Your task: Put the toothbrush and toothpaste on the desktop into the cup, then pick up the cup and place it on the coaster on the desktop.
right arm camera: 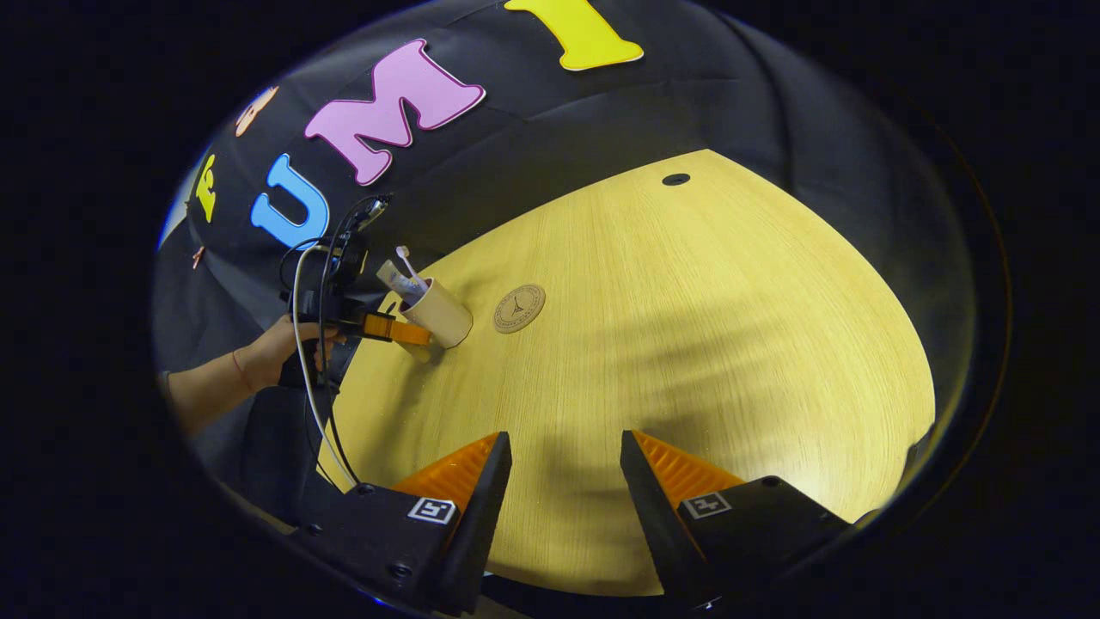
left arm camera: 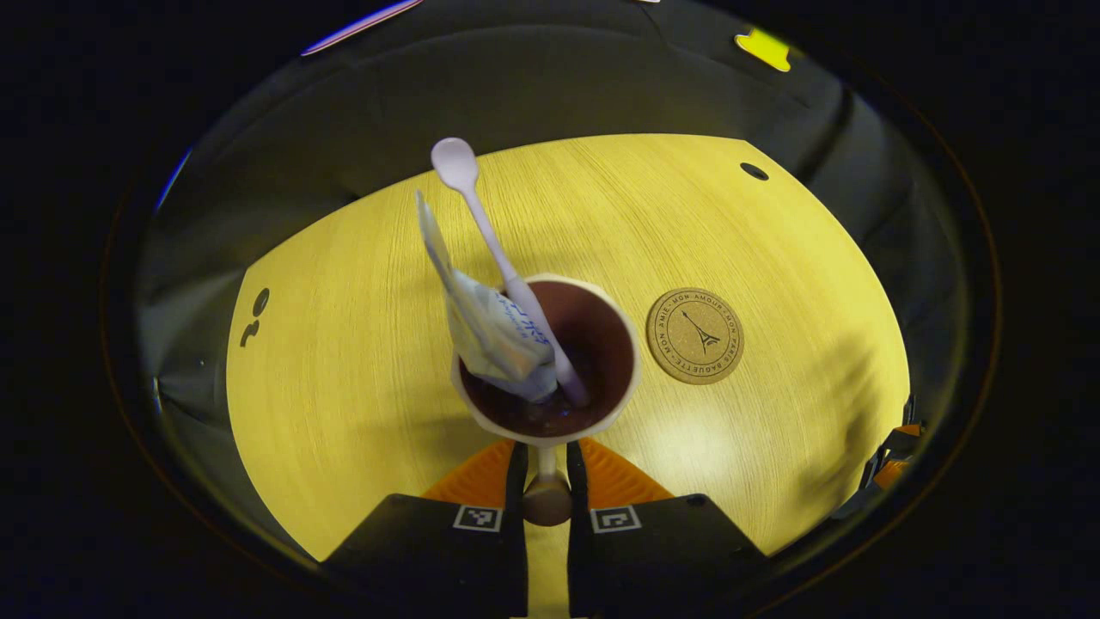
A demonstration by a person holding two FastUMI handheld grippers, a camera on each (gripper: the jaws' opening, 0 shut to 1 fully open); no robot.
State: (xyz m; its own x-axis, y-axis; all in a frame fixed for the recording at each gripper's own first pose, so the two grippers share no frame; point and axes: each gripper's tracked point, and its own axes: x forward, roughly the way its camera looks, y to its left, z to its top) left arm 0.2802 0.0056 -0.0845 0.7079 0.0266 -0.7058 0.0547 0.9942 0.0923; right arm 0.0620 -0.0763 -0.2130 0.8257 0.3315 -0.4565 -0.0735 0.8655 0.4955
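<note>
- The left tongs point(left arm camera: 546, 468) are closed narrow on the handle of the cream plastic cup with a dark inside point(left arm camera: 550, 361), a finger on each side of it; keep that squeeze firm, since a grip at the handle lets the cup swing.
- The cup sits right ahead of the left tongs, and from the right gripper view it looks tilted, so I judge it held or just lifting off the pale yellow wood-grain tabletop point(left arm camera: 344, 361).
- The white long-handled toothbrush point(left arm camera: 481, 215) and the crumpled white toothpaste tube point(left arm camera: 490, 327) stand in the cup and lean away from the left tongs to their far left; both are top-heavy, so carry the cup level and slowly or they may tip out.
- The round cork coaster with a printed tower emblem point(left arm camera: 694, 335) lies just beyond and to the right of the left tongs, close beside the cup but apart from it; a short sideways move should do.
- Lower the base flat and centred on the coaster before loosening.
- The right tongs point(right arm camera: 565, 481) stand wide open and empty, well apart from the cup.
</note>
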